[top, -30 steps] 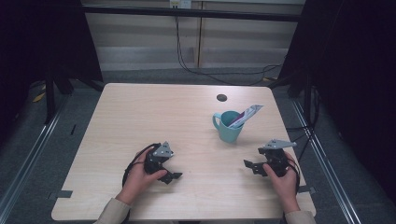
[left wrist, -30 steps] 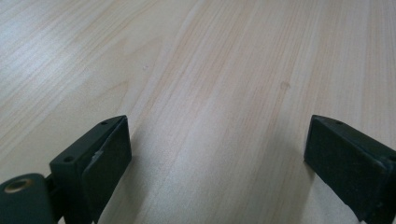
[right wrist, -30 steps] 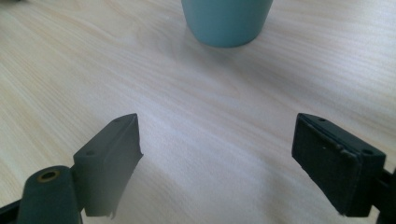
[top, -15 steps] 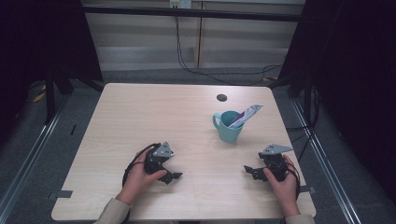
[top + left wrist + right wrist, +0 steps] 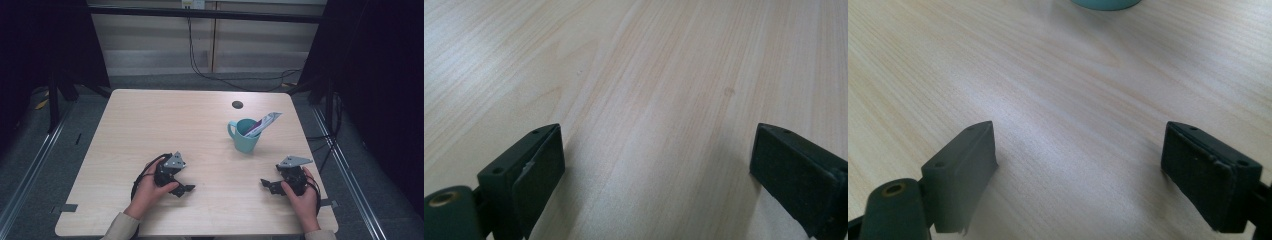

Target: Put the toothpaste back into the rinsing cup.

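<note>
One teal mug (image 5: 246,135) on the tabletop (image 5: 150,130), with one packet (image 5: 262,123) standing in it. Two handheld grippers, left (image 5: 184,189) and right (image 5: 265,184), each with two black fingers (image 5: 531,175). One dark round hole (image 5: 237,104) in the wood.

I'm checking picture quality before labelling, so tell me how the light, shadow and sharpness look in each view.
High view: even light on the table, black surroundings, mug slightly soft. Left gripper view: left gripper open with soft-edged jaws, faint shadow beside each, wood grain clear farther off. Right gripper view: right gripper open, pale sheen on the wood, mug base cropped at the top edge.
</note>
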A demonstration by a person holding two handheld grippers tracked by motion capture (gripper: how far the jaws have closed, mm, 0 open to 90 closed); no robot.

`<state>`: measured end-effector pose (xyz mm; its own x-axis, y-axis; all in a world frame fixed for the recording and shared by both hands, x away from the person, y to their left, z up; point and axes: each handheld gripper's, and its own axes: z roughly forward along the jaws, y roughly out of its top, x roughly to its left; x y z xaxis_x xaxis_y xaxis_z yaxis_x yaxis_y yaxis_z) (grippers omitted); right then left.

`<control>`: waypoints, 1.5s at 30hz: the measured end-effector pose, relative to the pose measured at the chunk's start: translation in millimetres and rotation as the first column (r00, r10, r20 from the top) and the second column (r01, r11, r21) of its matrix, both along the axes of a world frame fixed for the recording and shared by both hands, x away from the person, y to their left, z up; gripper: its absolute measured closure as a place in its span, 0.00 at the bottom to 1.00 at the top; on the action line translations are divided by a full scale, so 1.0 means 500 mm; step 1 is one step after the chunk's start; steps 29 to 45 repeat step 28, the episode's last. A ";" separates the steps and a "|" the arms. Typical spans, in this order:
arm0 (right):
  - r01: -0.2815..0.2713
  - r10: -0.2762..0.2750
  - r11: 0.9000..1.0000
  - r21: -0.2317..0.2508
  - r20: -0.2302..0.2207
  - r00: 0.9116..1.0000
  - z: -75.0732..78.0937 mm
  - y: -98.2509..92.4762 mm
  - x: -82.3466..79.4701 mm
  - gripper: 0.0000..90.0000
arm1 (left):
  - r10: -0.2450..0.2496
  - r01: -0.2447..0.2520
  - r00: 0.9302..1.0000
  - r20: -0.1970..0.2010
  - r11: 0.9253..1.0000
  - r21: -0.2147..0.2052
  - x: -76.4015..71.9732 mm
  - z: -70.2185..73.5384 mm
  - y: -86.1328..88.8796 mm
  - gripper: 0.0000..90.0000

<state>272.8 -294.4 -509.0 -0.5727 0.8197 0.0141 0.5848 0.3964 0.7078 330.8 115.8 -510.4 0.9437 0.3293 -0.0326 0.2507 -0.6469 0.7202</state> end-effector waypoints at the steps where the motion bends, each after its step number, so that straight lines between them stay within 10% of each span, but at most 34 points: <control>1: -0.003 0.003 1.000 0.003 0.004 1.000 -0.001 -0.001 0.001 0.14 | -0.002 0.002 1.000 0.001 1.000 0.001 0.000 0.000 0.000 0.08; 45: -0.001 0.001 1.000 0.016 0.002 1.000 -0.004 -0.003 0.003 0.13 | 0.001 -0.001 1.000 0.005 1.000 0.010 0.001 0.000 0.000 0.07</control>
